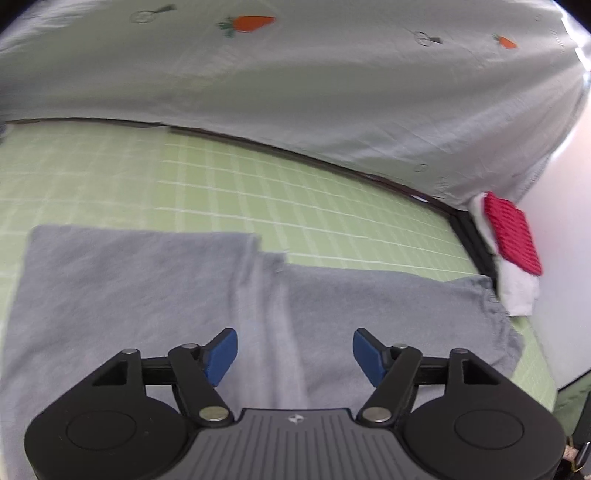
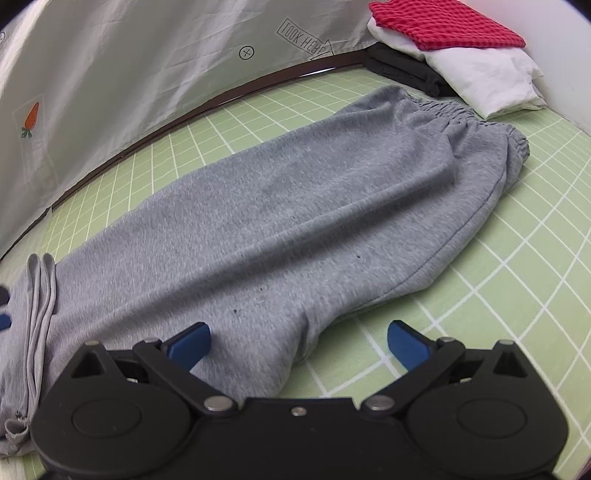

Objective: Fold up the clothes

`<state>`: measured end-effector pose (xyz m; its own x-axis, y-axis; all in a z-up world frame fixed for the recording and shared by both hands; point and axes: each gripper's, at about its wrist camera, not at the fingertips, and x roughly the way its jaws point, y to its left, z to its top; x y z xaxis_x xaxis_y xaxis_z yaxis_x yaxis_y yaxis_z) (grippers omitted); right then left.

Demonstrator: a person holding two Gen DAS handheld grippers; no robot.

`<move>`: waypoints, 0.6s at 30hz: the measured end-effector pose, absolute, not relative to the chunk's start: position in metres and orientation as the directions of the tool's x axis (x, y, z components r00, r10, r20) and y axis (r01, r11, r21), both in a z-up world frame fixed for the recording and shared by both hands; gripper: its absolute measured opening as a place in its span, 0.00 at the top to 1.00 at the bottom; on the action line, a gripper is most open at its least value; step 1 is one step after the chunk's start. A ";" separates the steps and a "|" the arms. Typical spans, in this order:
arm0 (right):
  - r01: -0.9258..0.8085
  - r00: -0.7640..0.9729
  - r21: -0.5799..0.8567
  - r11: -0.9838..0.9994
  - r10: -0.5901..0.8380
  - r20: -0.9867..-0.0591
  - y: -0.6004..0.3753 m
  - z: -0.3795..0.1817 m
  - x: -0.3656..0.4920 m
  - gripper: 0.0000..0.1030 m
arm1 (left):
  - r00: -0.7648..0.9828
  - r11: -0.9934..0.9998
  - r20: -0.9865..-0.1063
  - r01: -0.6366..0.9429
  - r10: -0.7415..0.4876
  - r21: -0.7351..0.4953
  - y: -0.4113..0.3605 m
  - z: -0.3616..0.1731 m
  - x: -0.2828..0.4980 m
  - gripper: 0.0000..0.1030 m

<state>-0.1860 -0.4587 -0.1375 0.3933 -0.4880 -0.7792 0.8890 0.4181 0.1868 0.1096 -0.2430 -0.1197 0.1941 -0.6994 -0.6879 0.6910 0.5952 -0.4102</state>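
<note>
Grey sweatpants (image 1: 110, 295) lie flat on the green grid mat (image 1: 258, 184). A lighter folded strip (image 1: 269, 302) runs down their middle. My left gripper (image 1: 294, 343) hovers over that strip, open, its blue pads apart with only flat cloth below them. In the right wrist view the same sweatpants (image 2: 295, 203) stretch away to the gathered elastic waistband (image 2: 465, 110) at the far right. My right gripper (image 2: 297, 332) is open above the near edge of the pants, its left pad over cloth and its right pad over bare mat (image 2: 517, 258).
A stack of folded clothes, red checked (image 2: 443, 22) on white (image 2: 487, 74) on black, sits at the mat's far corner, also seen as a red checked piece (image 1: 513, 236). A grey sheet with carrot prints (image 1: 295, 92) hangs behind the mat. A pale wall (image 1: 569, 258) bounds the right.
</note>
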 end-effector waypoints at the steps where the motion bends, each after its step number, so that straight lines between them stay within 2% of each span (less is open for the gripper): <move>1: 0.889 0.393 0.186 0.418 -0.490 -0.778 -0.459 -0.138 -0.186 0.00 | 0.216 0.622 -0.701 0.675 -0.680 -0.395 -0.235 -0.120 0.110 0.29; 5: 0.887 0.397 0.185 0.423 -0.495 -0.773 -0.459 -0.138 -0.185 0.00 | 0.283 0.731 -0.751 0.579 -0.596 -0.362 -0.203 -0.128 0.110 0.23; 9: 0.877 0.421 0.207 0.433 -0.488 -0.764 -0.460 -0.139 -0.191 0.00 | 0.301 0.786 -0.786 0.515 -0.540 -0.343 -0.183 -0.139 0.104 0.23; 12: 0.863 0.451 0.235 0.447 -0.473 -0.757 -0.463 -0.138 -0.198 0.00 | 0.324 0.803 -0.793 0.505 -0.516 -0.316 -0.178 -0.142 0.095 0.22; 18: 0.880 0.414 0.208 0.426 -0.478 -0.775 -0.480 -0.138 -0.224 0.00 | 0.361 0.835 -0.812 0.487 -0.459 -0.255 -0.187 -0.143 0.079 0.13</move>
<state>-0.2239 -0.4798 -0.1384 0.4143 -0.4780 -0.7745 0.8805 0.4261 0.2080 0.0794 -0.1871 -0.1426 0.3607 -0.4586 -0.8122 0.4875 0.8351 -0.2550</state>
